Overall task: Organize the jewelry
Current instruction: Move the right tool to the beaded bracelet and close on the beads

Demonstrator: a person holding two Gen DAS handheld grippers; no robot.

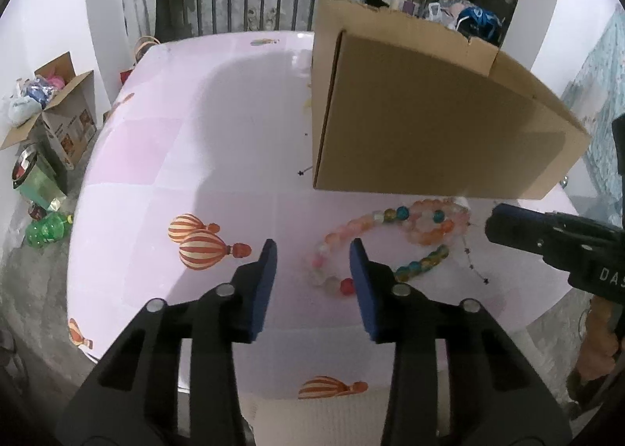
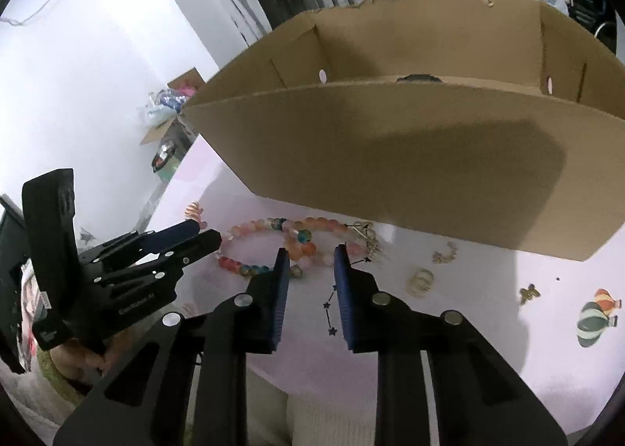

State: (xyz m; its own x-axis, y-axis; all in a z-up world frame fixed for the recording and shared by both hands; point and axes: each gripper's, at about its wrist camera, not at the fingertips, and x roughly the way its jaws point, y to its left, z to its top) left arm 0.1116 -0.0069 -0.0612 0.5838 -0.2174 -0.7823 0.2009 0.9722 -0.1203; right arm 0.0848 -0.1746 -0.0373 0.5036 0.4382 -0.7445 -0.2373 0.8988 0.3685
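Observation:
A string of pink, orange and teal beads (image 1: 390, 225) lies curled on the pink balloon-print tablecloth (image 1: 175, 157), just in front of an open cardboard box (image 1: 429, 125). My left gripper (image 1: 312, 252) hovers over the near end of the beads, its blue pads apart and pressing on nothing. My right gripper (image 2: 311, 255) points down at the same beads (image 2: 269, 235) from the other side, pads narrowly apart with nothing gripped. A thin black star chain (image 2: 331, 309) lies under it. Each gripper shows in the other's view: the right gripper (image 1: 496, 225), the left gripper (image 2: 207, 233).
Small gold pieces lie right of the beads: an earring (image 2: 443, 254), a ring-like piece (image 2: 420, 280) and a butterfly charm (image 2: 528, 293). The box (image 2: 390, 157) holds one dark item. Boxes and bags (image 1: 50, 114) sit on the floor at left; a railing stands behind.

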